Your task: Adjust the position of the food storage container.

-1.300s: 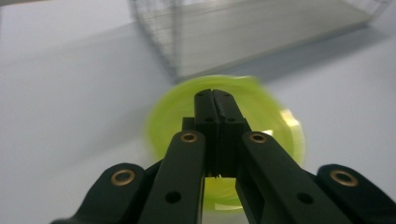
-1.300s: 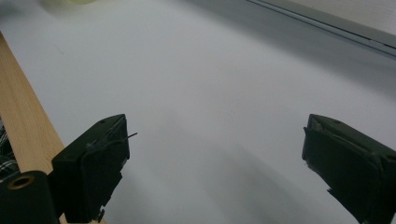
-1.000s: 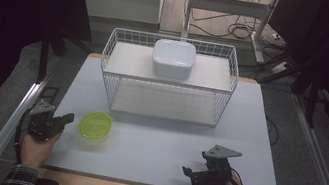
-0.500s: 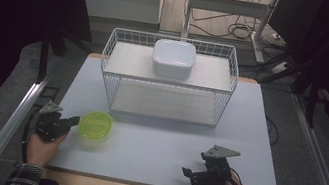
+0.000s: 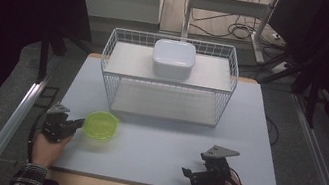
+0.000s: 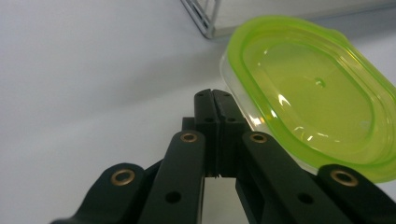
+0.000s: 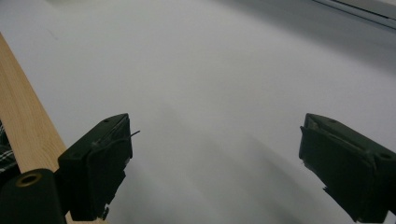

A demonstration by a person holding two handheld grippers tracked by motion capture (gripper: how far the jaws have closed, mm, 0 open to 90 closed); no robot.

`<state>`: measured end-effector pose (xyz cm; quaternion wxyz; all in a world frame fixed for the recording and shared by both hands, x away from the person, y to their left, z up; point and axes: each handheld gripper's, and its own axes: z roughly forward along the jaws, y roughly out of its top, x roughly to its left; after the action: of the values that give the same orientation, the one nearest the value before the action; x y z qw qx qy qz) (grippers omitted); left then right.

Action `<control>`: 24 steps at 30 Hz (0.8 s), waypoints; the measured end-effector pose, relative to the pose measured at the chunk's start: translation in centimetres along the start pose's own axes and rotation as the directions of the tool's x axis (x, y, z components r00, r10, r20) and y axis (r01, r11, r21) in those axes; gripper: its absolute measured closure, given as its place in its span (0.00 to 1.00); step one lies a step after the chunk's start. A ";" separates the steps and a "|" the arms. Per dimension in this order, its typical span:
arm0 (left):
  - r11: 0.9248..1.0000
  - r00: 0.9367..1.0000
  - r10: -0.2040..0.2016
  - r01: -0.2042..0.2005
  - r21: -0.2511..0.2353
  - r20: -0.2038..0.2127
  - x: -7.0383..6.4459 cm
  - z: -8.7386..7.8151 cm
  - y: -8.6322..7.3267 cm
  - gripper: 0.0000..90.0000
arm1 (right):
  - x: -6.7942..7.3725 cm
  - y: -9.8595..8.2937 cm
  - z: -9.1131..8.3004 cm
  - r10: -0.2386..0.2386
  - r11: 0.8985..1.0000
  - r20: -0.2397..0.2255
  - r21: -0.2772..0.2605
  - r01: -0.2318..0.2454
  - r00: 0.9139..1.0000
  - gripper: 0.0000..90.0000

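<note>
Jaws of the left gripper are pressed together with nothing between them, and their tips stand just beside the near rim of the green tub, maybe touching its clear wall; I cannot tell for sure. A second ago this gripper was further back from the tub, so it has moved in toward it. From the high view the tub lies directly ahead of these jaws, flat on the table, with its lid on.

I judge the approach is nearly done, but with shut jaws no grasp can happen; they must open first, or the gripper means only to push the tub.

The right gripper has hardly changed place. Its jaws are wide apart and hold nothing, with bare table between them.

Beyond both jaws stands the wire rack, and a white box sits on its upper shelf.
</note>
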<state>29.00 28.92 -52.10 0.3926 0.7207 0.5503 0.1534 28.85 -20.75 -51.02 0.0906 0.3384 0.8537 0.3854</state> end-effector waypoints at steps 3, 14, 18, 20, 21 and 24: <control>1.000 1.000 0.004 -0.005 0.013 0.018 -0.3 0.4 0.0 1.00 | 0.0 0.0 0.0 0.000 1.000 0.001 0.000 0.000 1.000 0.11; 0.998 0.997 -0.027 0.023 0.054 0.077 0.3 1.2 -0.5 1.00 | 0.1 0.0 0.0 -0.004 1.000 0.003 0.006 0.004 1.000 0.11; 0.997 0.994 -0.021 0.014 0.071 0.104 -0.1 1.6 -0.6 1.00 | 0.1 0.0 0.1 -0.004 1.000 0.003 0.007 0.004 1.000 0.11; 0.997 0.993 -0.018 0.009 0.077 0.114 -0.4 1.8 -0.6 1.00 | 0.1 0.0 0.1 -0.003 1.000 0.003 0.007 0.003 1.000 0.11; 0.997 0.993 -0.012 0.002 0.081 0.117 -0.5 1.9 -0.6 0.99 | 0.1 0.0 0.1 -0.004 1.000 0.003 0.008 0.003 1.000 0.11; 0.997 0.991 -0.013 0.002 0.082 0.135 -0.9 2.3 -0.5 1.00 | 0.1 0.0 0.1 -0.004 1.000 0.004 0.007 0.004 1.000 0.11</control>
<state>29.83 27.23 -53.73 0.3997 0.7429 0.5310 0.0802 28.81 -20.62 -51.08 0.0918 0.3377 0.8556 0.3814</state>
